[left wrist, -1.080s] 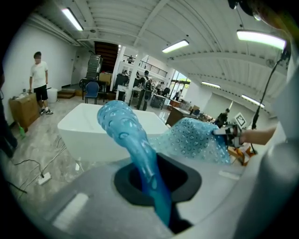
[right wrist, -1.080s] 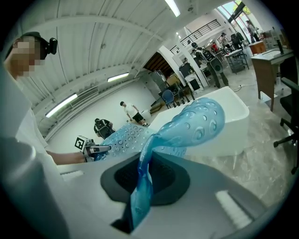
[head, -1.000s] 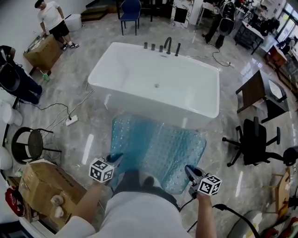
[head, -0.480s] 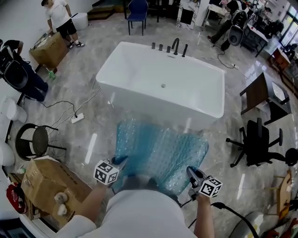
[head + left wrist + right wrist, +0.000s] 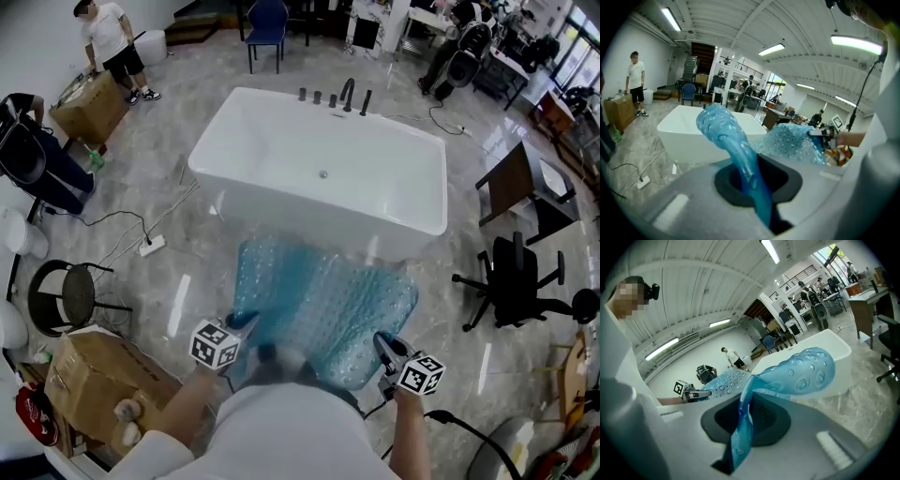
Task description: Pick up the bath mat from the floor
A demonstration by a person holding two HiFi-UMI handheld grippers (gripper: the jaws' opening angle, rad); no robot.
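Bath mat [image 5: 323,305] lay at lower centre, before the bathtub [image 5: 319,159] — left gripper [image 5: 241,323] and right gripper [image 5: 382,344] each clamped on a near corner. Advice: lift both evenly, grips tight.

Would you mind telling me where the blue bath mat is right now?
In the head view the bath mat spreads low at centre, just before the white bathtub, its near corners pinched in the left tool and right tool.

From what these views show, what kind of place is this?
Probably a big open workshop or lab, not a home bathroom: a freestanding bathtub stands on a marble-look floor, with an office chair and a cardboard box nearby.
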